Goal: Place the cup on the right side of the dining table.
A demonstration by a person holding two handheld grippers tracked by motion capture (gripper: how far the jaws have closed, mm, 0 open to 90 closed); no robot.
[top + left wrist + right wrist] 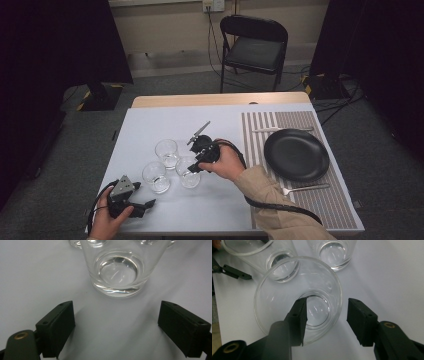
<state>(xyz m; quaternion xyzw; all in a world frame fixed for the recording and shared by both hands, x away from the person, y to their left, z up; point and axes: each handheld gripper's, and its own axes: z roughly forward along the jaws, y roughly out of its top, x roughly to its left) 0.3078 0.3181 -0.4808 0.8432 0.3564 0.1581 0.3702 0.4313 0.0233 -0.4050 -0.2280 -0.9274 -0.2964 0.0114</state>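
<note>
1. Three clear, round, empty drinking glasses are set close together on the white counter (150,125), left of a striped grey placemat (260,145).
2. The right claw (327,315) is held over the rightmost clear glass (188,171), the one nearest the person's right hand (227,162).
3. In the right gripper view, one black jaw is seen inside that glass's rim and the other outside it, so that the glass wall stands between them.
4. A gap is still seen between the outer jaw and the glass wall; the claw is therefore not yet clenched on the glass, and the glass stands upright on the counter.
5. The left claw (116,325) is held low over the counter by the person's left hand (107,220), near the front left corner.
6. Its jaws are spread wide and nothing is gripped; bare counter lies between them.
7. The front-left clear glass (116,272) stands just ahead of the left claw, apart from both jaws.
8. The third clear glass (167,152) stands behind the other two, close to them.
9. A round black plate (296,155) rests on the placemat, with a silver knife (280,129) beyond it and a silver fork (305,188) on its near side.
10. A black folding chair (254,47) stands beyond the far edge of the counter.
</note>
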